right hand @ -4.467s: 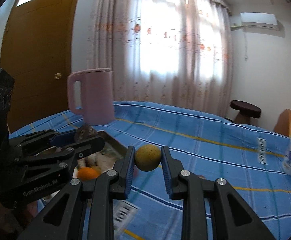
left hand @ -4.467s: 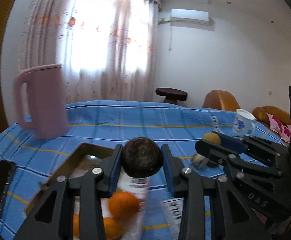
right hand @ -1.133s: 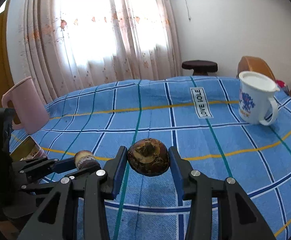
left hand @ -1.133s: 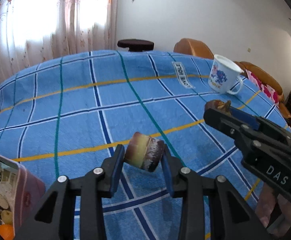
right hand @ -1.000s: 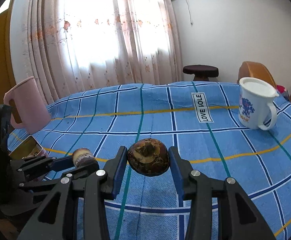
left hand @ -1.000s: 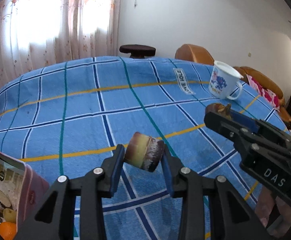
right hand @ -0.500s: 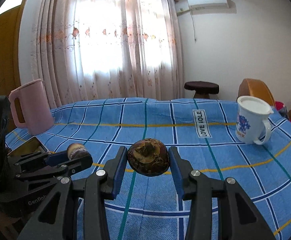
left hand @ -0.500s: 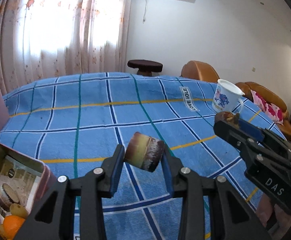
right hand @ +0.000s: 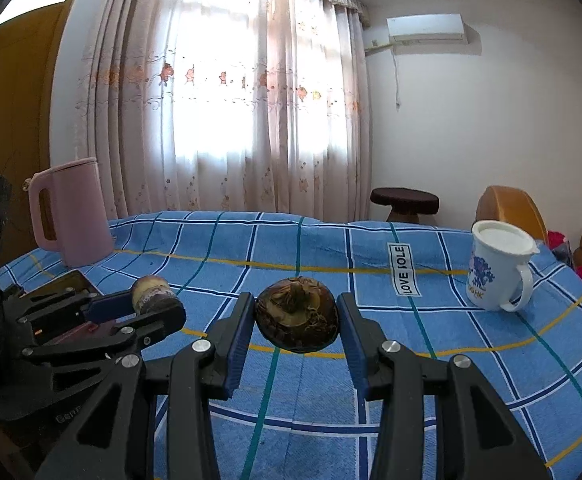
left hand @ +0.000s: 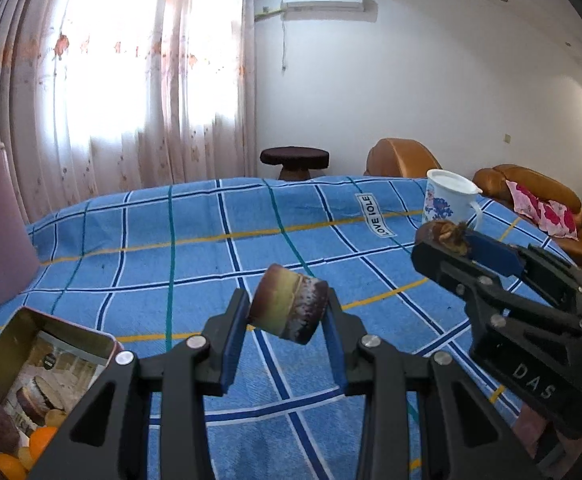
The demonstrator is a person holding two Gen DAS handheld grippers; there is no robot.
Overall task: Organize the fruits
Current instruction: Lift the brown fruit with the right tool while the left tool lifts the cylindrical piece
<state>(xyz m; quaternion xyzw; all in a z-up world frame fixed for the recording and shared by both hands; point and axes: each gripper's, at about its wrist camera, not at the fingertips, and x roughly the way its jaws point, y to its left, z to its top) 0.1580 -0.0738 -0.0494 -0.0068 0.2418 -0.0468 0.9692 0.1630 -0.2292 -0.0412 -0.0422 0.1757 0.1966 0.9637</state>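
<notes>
My left gripper (left hand: 287, 312) is shut on a short brown-and-yellow cut fruit piece (left hand: 289, 303), held tilted above the blue checked cloth (left hand: 195, 248). My right gripper (right hand: 297, 322) is shut on a dark brown round fruit (right hand: 297, 320) with a dried stem on top. Each gripper shows in the other view: the right gripper (left hand: 447, 240) at the right edge, the left gripper (right hand: 155, 300) at the left. A metal tin (left hand: 31, 344) at lower left holds oranges (left hand: 41, 438), a dark fruit and a yellow one.
A pink jug (right hand: 71, 212) stands at the cloth's far left. A white mug (right hand: 497, 266) with blue flowers stands at the right. A "LOVE" label (right hand: 405, 270) is sewn on the cloth. A dark stool (right hand: 405, 200) and brown sofa (left hand: 531, 200) lie beyond.
Both grippers have tilted up and risen a little, each keeping its fruit; more wall and curtain show. In the left wrist view the tin has come further into sight at lower left.
</notes>
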